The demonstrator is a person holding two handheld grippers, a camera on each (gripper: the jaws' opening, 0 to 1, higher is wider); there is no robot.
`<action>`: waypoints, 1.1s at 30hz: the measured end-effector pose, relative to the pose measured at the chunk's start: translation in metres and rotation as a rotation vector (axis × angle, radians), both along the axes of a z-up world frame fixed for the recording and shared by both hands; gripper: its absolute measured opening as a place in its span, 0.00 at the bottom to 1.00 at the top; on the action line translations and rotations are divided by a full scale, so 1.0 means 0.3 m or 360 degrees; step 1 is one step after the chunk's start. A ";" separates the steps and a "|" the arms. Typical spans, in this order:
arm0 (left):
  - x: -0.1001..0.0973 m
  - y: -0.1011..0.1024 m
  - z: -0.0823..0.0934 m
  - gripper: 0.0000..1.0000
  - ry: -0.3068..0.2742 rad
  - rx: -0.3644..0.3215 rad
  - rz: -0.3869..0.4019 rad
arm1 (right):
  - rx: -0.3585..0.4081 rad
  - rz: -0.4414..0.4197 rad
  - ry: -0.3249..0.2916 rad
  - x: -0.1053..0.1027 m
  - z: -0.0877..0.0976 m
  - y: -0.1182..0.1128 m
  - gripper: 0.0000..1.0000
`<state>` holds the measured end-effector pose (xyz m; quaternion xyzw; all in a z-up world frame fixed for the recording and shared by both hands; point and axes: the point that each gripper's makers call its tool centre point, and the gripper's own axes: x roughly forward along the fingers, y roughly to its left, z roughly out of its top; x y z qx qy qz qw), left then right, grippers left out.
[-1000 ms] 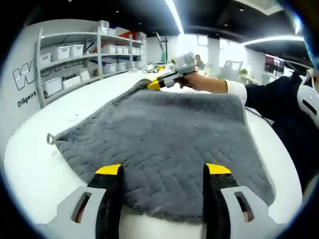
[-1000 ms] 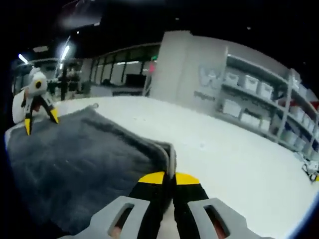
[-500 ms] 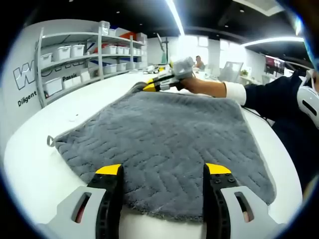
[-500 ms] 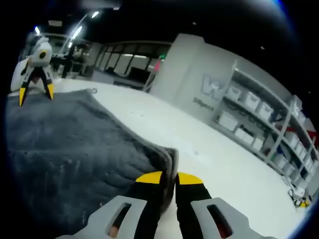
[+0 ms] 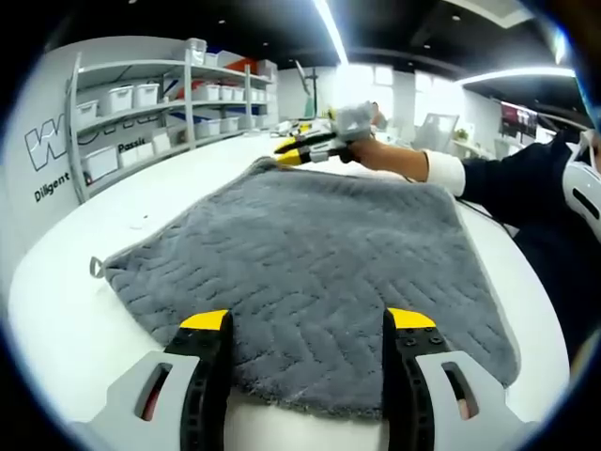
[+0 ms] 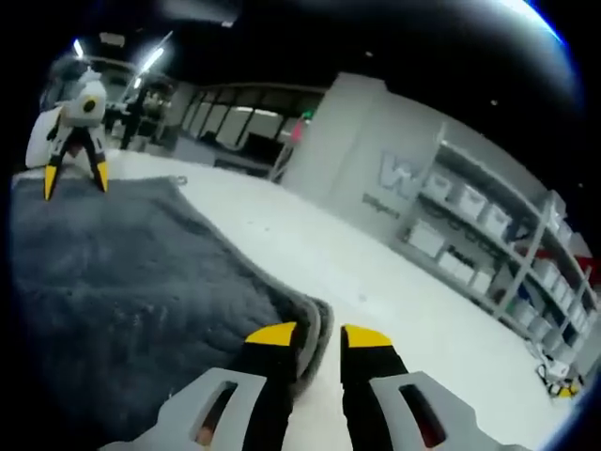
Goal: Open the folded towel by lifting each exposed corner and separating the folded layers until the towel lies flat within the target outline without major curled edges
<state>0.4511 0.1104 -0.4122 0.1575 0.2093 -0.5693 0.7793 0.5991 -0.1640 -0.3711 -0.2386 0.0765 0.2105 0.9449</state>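
The right gripper (image 6: 313,335), jaws narrowly parted, is straddling the towel's (image 5: 310,263) far corner, while the left gripper (image 5: 305,321) (jaws wide) is hovering over the near edge.

Grey chevron-textured towel (image 5: 310,254) spread nearly flat on white table (image 5: 75,310)

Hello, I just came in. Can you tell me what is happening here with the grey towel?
A person holds a gripper in each hand and is spreading a grey towel on a white table. The right gripper is at the towel's far corner, its fingers slightly apart around the rolled edge. The left gripper is open above the near edge, holding nothing. The towel lies mostly flat; the far corner looks a little curled.
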 end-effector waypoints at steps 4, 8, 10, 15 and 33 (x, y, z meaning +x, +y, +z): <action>0.009 0.004 0.001 0.64 -0.0001 -0.0004 -0.0001 | 0.0048 0.0054 0.0079 -0.030 0.000 0.011 0.10; 0.016 0.007 0.002 0.64 -0.0001 -0.0003 0.0000 | 0.0024 0.0059 0.0124 -0.042 -0.016 0.011 0.08; 0.019 0.008 0.002 0.64 -0.0003 -0.0001 0.0000 | 0.0002 0.0047 0.0130 -0.036 -0.030 0.004 0.08; 0.030 0.012 0.003 0.64 -0.0003 -0.0002 0.0000 | 0.0017 0.0013 0.0223 -0.022 -0.090 -0.016 0.06; 0.023 0.003 0.003 0.64 -0.0007 0.0004 0.0000 | -0.0019 0.0007 0.0093 -0.011 -0.042 -0.019 0.00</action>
